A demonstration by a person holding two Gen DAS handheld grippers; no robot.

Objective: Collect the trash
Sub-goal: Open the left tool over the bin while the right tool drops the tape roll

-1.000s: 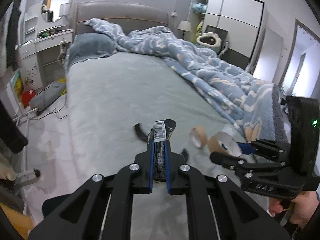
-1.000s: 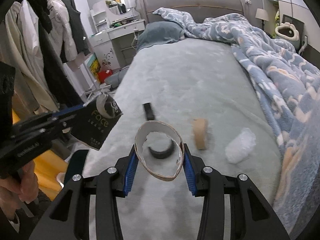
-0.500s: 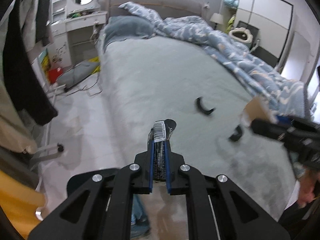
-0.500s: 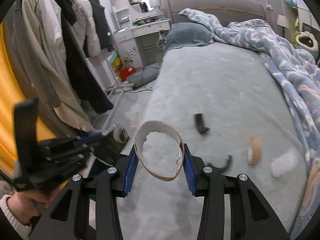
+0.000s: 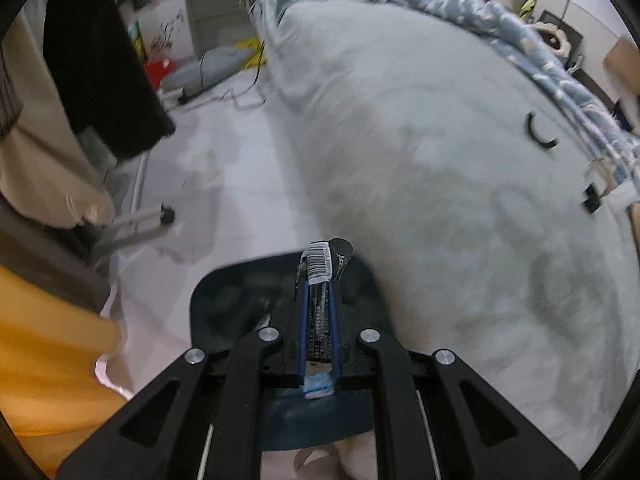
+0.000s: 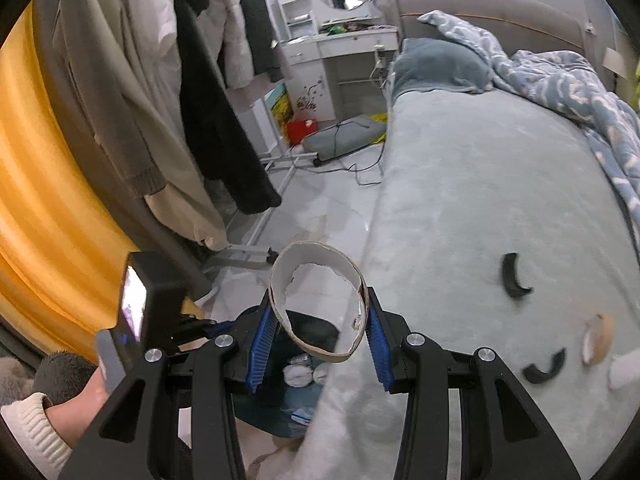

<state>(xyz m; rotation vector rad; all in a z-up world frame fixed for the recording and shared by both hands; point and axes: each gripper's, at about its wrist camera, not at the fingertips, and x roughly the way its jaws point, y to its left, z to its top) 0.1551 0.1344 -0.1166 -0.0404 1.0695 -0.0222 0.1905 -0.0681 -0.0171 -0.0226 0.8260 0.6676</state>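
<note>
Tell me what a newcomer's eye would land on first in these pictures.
First, the torn cardboard ring pinched in the right gripper and the black wrapper clamped in the left gripper, both over the dark bin on the floor beside the bed. Next, the black curved scraps and a tape roll lying on the bed, and the orange curtain at far left.

Bin [image 5: 224,308] mostly hidden behind left hand-held gripper [image 5: 319,320]; bed's far edge [image 5: 592,184] blurred, scraps there unreadable
</note>
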